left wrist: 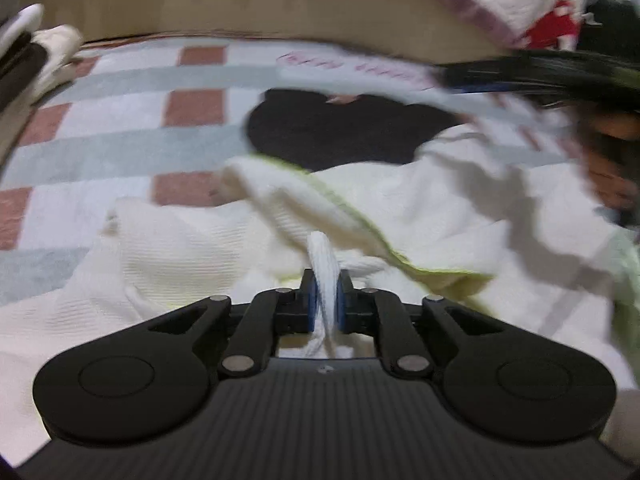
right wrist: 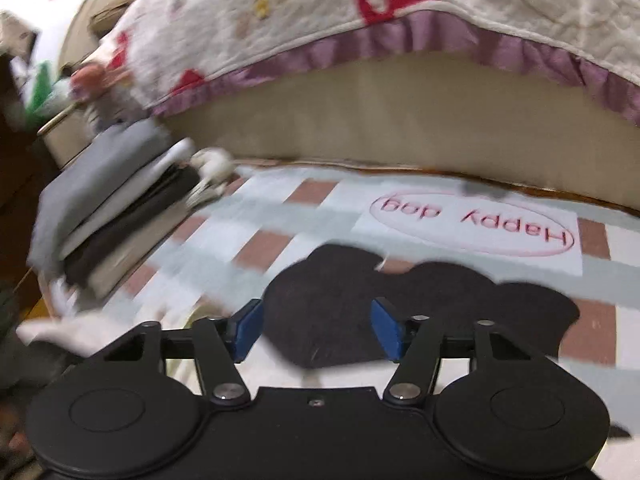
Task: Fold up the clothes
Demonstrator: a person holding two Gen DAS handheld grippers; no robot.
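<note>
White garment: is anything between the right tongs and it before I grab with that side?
Nothing visible blocks them. The right tongs hang open and empty over the dark mat, with the white garment off to their lower left. The left tongs are already shut on a fold of it.

The left wrist view is taken from just behind its hand-held gripper (left wrist: 326, 294), angled down and very close to a white garment (left wrist: 200, 264). The right wrist view is angled down over the checked mat (right wrist: 280, 216). A dark patch (right wrist: 420, 304) is shared by both.
</note>
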